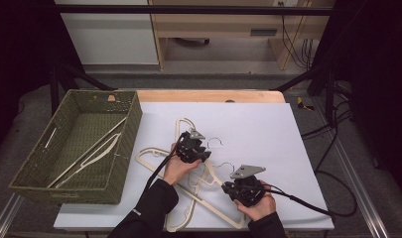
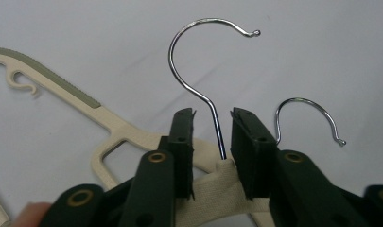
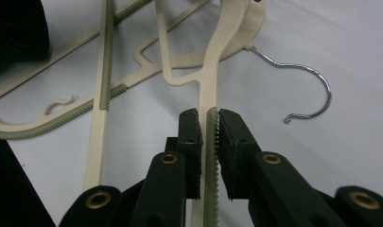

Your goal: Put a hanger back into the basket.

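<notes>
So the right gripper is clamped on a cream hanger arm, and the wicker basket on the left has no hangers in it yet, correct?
Not quite. The right gripper is clamped on the cream hanger arm, as its own view shows. But the wicker basket already holds hangers: the high view shows cream ones lying on its floor.

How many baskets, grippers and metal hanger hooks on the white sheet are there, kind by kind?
Baskets: 1, the green woven basket.
Grippers: 2, the left gripper and the right gripper.
Metal hooks in sight on the sheet: 2, the near hook and the far hook.
Total: 5.
The cream hangers overlap too much to count.
</notes>
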Motion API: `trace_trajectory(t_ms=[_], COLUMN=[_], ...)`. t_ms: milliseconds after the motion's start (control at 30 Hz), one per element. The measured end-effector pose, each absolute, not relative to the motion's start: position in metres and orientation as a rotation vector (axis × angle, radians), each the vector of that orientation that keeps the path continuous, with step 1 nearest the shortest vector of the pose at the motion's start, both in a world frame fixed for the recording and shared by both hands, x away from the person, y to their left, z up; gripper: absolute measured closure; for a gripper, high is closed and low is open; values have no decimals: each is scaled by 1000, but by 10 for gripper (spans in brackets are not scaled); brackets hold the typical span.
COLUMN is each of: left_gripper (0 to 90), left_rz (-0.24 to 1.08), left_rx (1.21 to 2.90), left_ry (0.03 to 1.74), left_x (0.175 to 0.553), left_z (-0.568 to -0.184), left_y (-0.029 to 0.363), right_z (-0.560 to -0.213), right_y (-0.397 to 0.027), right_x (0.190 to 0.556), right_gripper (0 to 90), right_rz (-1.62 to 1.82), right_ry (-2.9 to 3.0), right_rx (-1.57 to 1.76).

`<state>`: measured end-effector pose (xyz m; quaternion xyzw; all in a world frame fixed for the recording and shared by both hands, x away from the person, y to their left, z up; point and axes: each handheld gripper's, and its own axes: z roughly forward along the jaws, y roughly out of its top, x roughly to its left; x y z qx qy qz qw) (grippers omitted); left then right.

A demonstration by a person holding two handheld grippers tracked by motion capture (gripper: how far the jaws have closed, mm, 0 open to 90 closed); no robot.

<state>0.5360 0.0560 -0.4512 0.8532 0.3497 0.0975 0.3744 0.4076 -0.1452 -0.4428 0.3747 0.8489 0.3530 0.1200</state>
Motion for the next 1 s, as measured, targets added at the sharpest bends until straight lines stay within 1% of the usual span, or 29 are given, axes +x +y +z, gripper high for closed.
trace_trajectory(t_ms=[133,267,433,467,500,567,600,633,700,767,833,933,1000], left_gripper=[809,822,838,845,872,882,885,886,887,887,887,887,887], left_rz=[248,278,330,340,335,353,363,378,382,391,401,414,416], left_rx=[2195,2199,2158,2141,2125,2104,2103,2102,2092,2078,2068,2064,2062], left_ry=[887,890,902,903,907,890,880,871,860,852,847,835,832], left_x=[534,531,523,521,519,514,511,508,502,497,492,486,484], left_z=[-451,-449,-442,-440,-437,-432,-429,-427,-424,-422,-419,-416,-414], left_y=[54,53,56,57,59,62,63,63,65,67,68,71,72], right_z=[-444,-444,-445,-446,-446,-445,-445,-444,-440,-436,-433,-430,-430], right_y=[-145,-144,-144,-144,-143,-142,-142,-142,-143,-144,-142,-134,-131], right_x=[408,408,407,407,407,407,408,408,410,413,418,426,429], right_gripper=[803,801,797,795,793,749,741,705,664,573,525,492,497], right_rz=[1028,1036,1065,1082,1097,1133,1159,1182,1237,1290,1345,1387,1405], right_ry=[2482,2487,2498,2503,2504,2512,2512,2504,2476,2435,2406,2382,2386], right_rx=[1075,1099,1085,1076,1087,1091,1091,1087,1093,1106,1123,1144,1135])
